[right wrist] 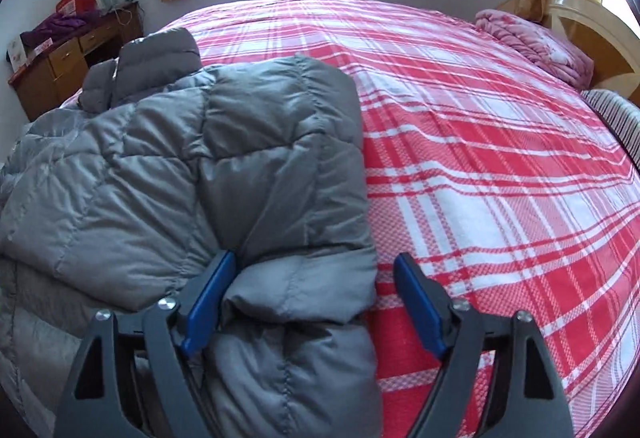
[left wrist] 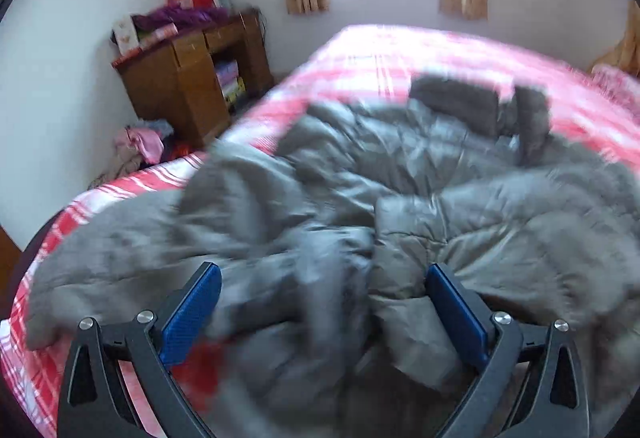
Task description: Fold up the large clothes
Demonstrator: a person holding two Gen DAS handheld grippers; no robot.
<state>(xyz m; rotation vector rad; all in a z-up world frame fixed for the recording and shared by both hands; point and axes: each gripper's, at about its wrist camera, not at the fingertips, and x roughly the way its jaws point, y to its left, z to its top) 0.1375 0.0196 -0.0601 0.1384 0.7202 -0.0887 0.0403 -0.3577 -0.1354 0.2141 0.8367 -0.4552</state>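
Both pairs of fingers stand spread wide. The left gripper [left wrist: 322, 288] straddles bunched folds of the grey coat [right wrist: 168, 158] without pinching; the right gripper [right wrist: 314, 284] frames the coat's right edge, its left pad [right wrist: 210, 298] against fabric. The coat lies on the left of the bed [right wrist: 480, 142].

A wide bed [right wrist: 460, 126] is taking up most of the room, wearing a red-and-white plaid sheet [left wrist: 400, 50]. A grey quilted down jacket [right wrist: 180, 158] is lying rumpled across its near left part, collar pointing toward the window side. A pink folded blanket [right wrist: 532, 38] is resting at the far right corner, with a striped pillow [right wrist: 612, 118] lying just beside it.
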